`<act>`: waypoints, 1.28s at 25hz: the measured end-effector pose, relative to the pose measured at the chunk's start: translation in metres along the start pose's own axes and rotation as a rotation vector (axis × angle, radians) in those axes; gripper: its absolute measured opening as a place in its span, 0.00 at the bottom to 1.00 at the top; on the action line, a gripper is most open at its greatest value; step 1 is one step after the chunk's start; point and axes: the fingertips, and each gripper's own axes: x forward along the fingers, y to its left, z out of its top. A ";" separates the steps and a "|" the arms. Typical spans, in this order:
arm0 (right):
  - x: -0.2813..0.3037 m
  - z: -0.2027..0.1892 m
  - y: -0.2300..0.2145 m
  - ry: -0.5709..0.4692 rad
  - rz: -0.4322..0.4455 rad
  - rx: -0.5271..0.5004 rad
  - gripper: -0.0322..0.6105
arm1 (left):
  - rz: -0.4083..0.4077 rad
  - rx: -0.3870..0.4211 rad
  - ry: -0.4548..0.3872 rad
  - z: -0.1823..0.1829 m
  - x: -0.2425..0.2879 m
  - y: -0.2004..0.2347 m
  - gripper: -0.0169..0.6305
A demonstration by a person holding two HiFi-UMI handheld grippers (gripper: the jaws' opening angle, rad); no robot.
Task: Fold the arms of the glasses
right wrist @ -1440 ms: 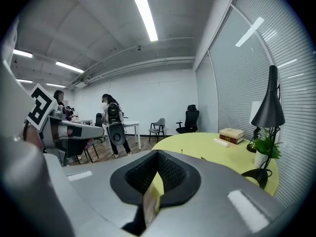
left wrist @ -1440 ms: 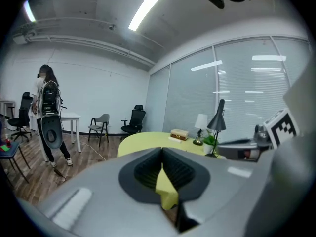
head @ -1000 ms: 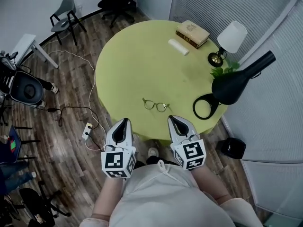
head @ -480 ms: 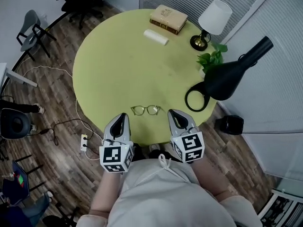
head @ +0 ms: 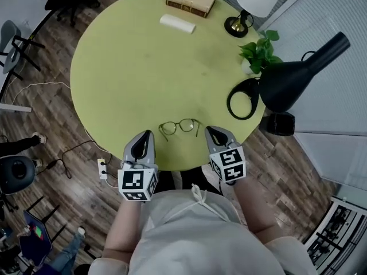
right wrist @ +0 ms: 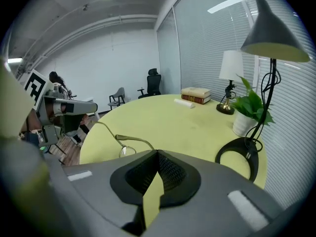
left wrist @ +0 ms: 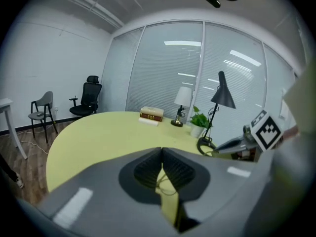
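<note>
Thin metal wire forms the round-lensed glasses (head: 179, 126). They lie on the round yellow-green bench (head: 143, 62) close to its near rim, between the grey left tool (head: 147, 135) and the grey right tool (head: 210, 130), and touch neither. Each tool has its jaws pressed together with nothing between them. The right gripper view shows one arm of the glasses (right wrist: 123, 141) standing out unfolded.

The main risk, as I judge it, is the rim. The frame looks light and will probably skid on the smooth top rather than hinge, so a push on an arm towards the person could send it over the edge to the floor. With both tools closed, neither can pin the front while the other folds. One would have to spread first, or press down on the bridge. Too hard a press, or a push far from the hinge, could bend the thin arm. A tip landing on a lens could scratch it.
</note>
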 end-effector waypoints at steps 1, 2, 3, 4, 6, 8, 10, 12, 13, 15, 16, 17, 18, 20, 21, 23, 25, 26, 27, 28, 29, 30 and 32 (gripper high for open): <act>0.006 -0.005 0.001 0.017 0.004 -0.009 0.05 | -0.009 0.001 0.009 -0.007 0.004 0.001 0.04; 0.012 -0.010 0.001 0.031 0.010 -0.020 0.05 | -0.017 0.002 0.016 -0.014 0.009 0.002 0.04; 0.018 -0.013 0.002 0.045 0.019 -0.034 0.05 | -0.024 0.003 0.023 -0.020 0.013 0.003 0.04; 0.024 -0.017 0.002 0.059 0.031 -0.052 0.05 | -0.029 0.002 0.028 -0.026 0.017 0.005 0.04; 0.036 -0.024 0.002 0.096 0.066 -0.094 0.06 | -0.033 -0.001 0.039 -0.036 0.024 0.008 0.04; 0.047 -0.033 0.002 0.146 0.108 -0.132 0.22 | -0.032 -0.009 0.052 -0.045 0.030 0.011 0.04; 0.055 -0.038 0.000 0.182 0.131 -0.181 0.23 | -0.024 -0.020 0.066 -0.053 0.034 0.014 0.04; 0.061 -0.035 -0.003 0.185 0.142 -0.257 0.24 | -0.015 -0.029 0.078 -0.060 0.037 0.016 0.04; 0.063 -0.033 -0.003 0.183 0.150 -0.299 0.24 | -0.012 -0.033 0.084 -0.062 0.039 0.017 0.04; 0.065 -0.029 -0.002 0.190 0.175 -0.383 0.24 | -0.009 -0.039 0.094 -0.067 0.041 0.017 0.04; 0.066 -0.029 0.000 0.201 0.191 -0.423 0.24 | -0.007 -0.043 0.099 -0.070 0.041 0.018 0.04; 0.066 -0.029 0.003 0.216 0.206 -0.461 0.24 | -0.004 -0.047 0.104 -0.072 0.041 0.018 0.04; 0.067 -0.029 0.006 0.231 0.219 -0.500 0.24 | -0.001 -0.051 0.108 -0.074 0.040 0.019 0.04; 0.067 -0.028 0.009 0.248 0.236 -0.571 0.23 | 0.007 -0.060 0.114 -0.078 0.040 0.020 0.04; 0.067 -0.026 0.010 0.248 0.240 -0.599 0.21 | 0.011 -0.063 0.117 -0.079 0.041 0.020 0.04; 0.068 -0.023 0.011 0.246 0.249 -0.645 0.19 | 0.017 -0.067 0.124 -0.083 0.042 0.020 0.04; 0.069 -0.023 0.013 0.249 0.257 -0.688 0.18 | 0.022 -0.069 0.129 -0.085 0.043 0.021 0.04; 0.069 -0.023 0.013 0.249 0.256 -0.704 0.16 | 0.024 -0.070 0.131 -0.086 0.043 0.021 0.04; 0.069 -0.022 0.013 0.247 0.252 -0.715 0.12 | 0.025 -0.070 0.134 -0.087 0.043 0.022 0.04; 0.069 -0.022 0.013 0.246 0.248 -0.721 0.09 | 0.027 -0.070 0.136 -0.087 0.043 0.023 0.04; 0.069 -0.021 0.014 0.246 0.246 -0.725 0.09 | 0.027 -0.070 0.137 -0.087 0.042 0.024 0.04; 0.068 -0.021 0.015 0.245 0.247 -0.728 0.09 | 0.027 -0.068 0.136 -0.086 0.042 0.024 0.04; 0.067 -0.022 0.017 0.245 0.248 -0.732 0.09 | 0.024 -0.066 0.128 -0.082 0.042 0.025 0.04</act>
